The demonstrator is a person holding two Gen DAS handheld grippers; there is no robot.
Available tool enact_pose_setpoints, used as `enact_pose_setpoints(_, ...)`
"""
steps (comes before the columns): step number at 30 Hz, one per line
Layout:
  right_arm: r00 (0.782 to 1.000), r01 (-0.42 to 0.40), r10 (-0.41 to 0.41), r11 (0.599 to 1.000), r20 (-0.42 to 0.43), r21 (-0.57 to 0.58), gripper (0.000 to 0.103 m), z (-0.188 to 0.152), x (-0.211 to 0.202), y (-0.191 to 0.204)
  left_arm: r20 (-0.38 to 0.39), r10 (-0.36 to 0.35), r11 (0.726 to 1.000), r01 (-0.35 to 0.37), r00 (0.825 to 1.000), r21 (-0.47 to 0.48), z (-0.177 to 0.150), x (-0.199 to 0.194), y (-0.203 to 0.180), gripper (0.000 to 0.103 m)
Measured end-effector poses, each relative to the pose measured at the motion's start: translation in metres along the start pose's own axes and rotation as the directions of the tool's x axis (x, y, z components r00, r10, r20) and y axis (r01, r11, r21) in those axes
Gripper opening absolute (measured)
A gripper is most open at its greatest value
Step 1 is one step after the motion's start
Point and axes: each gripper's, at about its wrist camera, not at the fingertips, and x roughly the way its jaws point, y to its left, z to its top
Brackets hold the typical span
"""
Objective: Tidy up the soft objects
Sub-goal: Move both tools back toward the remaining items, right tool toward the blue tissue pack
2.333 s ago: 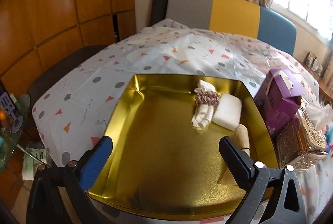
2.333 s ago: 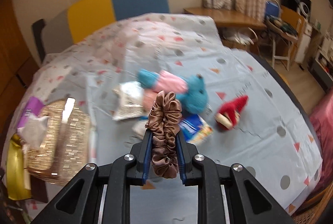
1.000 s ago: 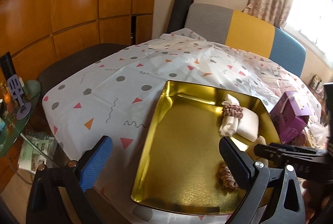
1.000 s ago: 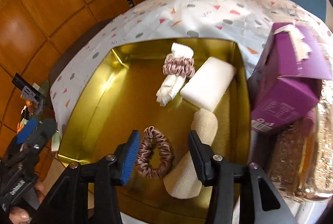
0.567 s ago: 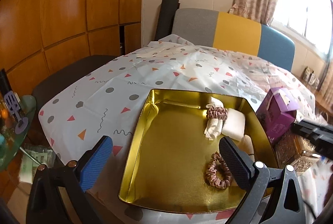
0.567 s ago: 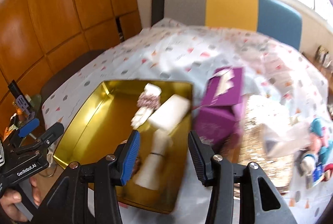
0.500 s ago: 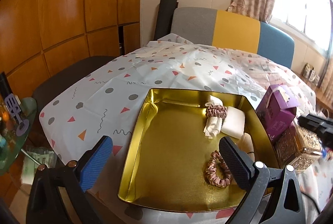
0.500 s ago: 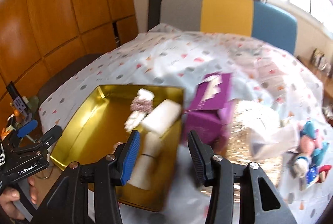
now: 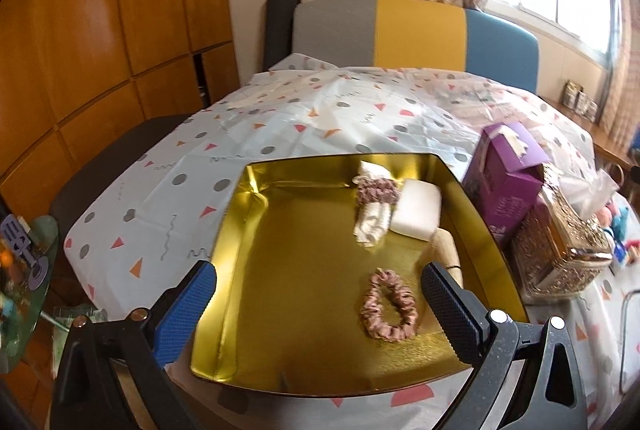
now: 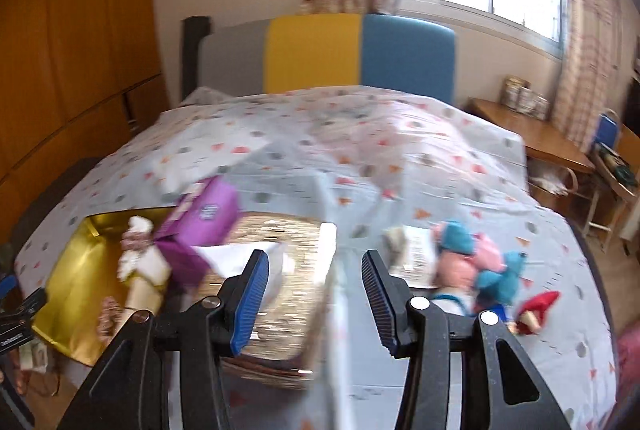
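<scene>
A gold tray point(image 9: 224, 314) lies on the patterned bedsheet. In it are a pink-brown scrunchie point(image 9: 390, 306), a white sponge block point(image 9: 416, 208), a cream cloth bound by a mauve scrunchie point(image 9: 376, 192) and a beige roll point(image 9: 446, 250). My left gripper point(image 9: 318, 304) is open and empty above the tray's near edge. My right gripper point(image 10: 314, 288) is open and empty over the gold tissue box point(image 10: 276, 270). Plush toys, blue and pink point(image 10: 476, 262) and red point(image 10: 536, 310), lie to its right. The tray point(image 10: 72, 262) shows at the left of the right wrist view.
A purple box point(image 9: 504, 174) and a gold tissue box point(image 9: 560, 254) stand right of the tray. A grey, yellow and blue headboard point(image 9: 416, 30) is at the far end. Wooden cabinets point(image 9: 100, 50) stand left, a wooden desk point(image 10: 536, 138) right.
My right gripper let go of the pink-brown scrunchie in the tray, opened, and has swung right towards the plush toys. My left gripper stays open over the tray.
</scene>
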Motion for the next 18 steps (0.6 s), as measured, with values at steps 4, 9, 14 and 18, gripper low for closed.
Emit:
enact_pose_setpoints(4, 0.993, 0.116, -0.116, 0.988, -0.008, 0.097, 0.049, -0.007, 0.004, -0.059, -0.044, -0.037, 0.999, 0.036, 0.998, -0.012, 0.001, 0.006, -0.005, 0.103)
enact_pose_setpoints(9, 0.961, 0.276, -0.269, 0.919, -0.063, 0.282, 0.054, -0.024, 0.015, -0.143, -0.049, -0.098, 0.995, 0.098, 0.994, -0.001, 0.002, 0.006, -0.016, 0.103)
enact_pose_setpoints(14, 0.925, 0.380, -0.343, 0.823, -0.164, 0.422, 0.054, -0.059, 0.027, -0.212, -0.019, -0.166, 0.983, 0.167, 0.986, 0.071, 0.014, -0.005, -0.040, 0.103)
enact_pose_setpoints(18, 0.926, 0.377, -0.307, 0.733, -0.219, 0.567, 0.054, -0.083, 0.025, -0.247, 0.000, -0.238, 0.962, 0.236, 0.971, 0.139, 0.026, -0.014, -0.071, 0.103)
